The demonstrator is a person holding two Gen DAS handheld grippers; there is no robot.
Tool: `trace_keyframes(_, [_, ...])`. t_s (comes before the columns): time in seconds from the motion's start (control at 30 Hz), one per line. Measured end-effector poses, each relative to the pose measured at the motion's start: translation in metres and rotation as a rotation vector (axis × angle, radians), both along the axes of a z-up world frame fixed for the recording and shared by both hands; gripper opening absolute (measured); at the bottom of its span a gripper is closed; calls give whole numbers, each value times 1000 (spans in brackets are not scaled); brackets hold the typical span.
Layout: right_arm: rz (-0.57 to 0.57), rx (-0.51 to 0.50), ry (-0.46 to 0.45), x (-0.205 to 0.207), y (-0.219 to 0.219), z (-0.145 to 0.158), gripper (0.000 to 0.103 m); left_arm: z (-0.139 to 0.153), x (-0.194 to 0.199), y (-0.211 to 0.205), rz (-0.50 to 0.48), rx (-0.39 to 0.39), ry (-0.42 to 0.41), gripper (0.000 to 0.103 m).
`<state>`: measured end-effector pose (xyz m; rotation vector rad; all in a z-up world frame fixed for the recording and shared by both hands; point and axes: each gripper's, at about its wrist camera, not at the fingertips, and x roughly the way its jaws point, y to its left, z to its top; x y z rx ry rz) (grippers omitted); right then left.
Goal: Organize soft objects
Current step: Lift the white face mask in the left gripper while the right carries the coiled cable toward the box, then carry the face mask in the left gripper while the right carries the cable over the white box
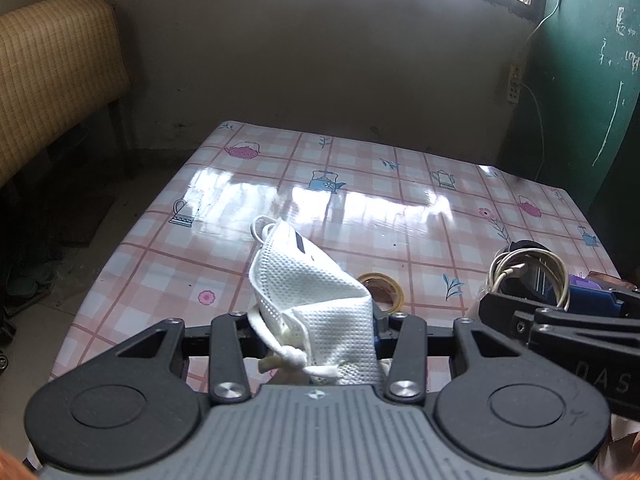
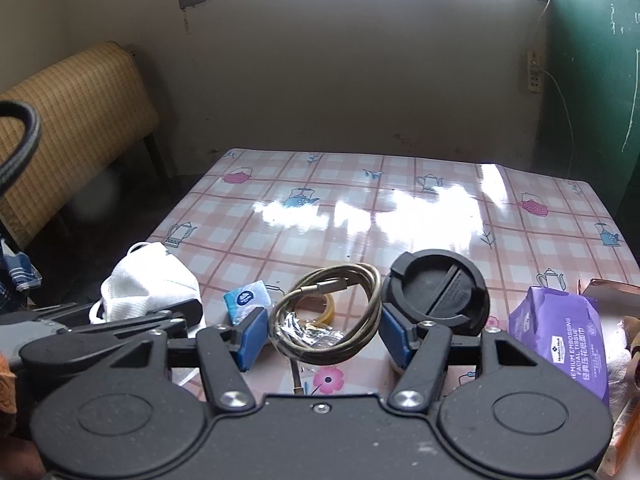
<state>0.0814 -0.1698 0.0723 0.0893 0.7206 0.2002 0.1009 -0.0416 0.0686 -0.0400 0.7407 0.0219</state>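
My left gripper (image 1: 316, 322) is shut on a white mesh face mask (image 1: 308, 280), which it holds raised above the table with the ear loops hanging by the jaws. The right wrist view shows the same mask (image 2: 148, 284) at the left. My right gripper (image 2: 323, 336) has its blue pads (image 2: 252, 336) pressed against both sides of a coiled beige cable (image 2: 328, 320), and one cable end dangles below. A small blue tissue pack (image 2: 246, 300) and a purple facial tissue pack (image 2: 560, 344) lie on the checked tablecloth (image 2: 360, 208).
A tape roll (image 2: 320, 306) lies under the cable, and a black round lid (image 2: 436, 292) sits to the right of it. A copper-coloured box edge (image 2: 608, 288) is at the far right. A woven bench (image 1: 52, 76) stands left of the table.
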Motion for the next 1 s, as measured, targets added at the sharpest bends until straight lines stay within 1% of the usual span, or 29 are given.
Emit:
trace_keyframes(0.5, [-17, -1, -9, 1, -16, 5, 73, 5, 6, -11, -35, -9, -8, 44])
trace_keyframes(1.0, [-58, 3, -14, -1, -41, 8, 73, 7, 9, -34, -84, -11, -13, 44])
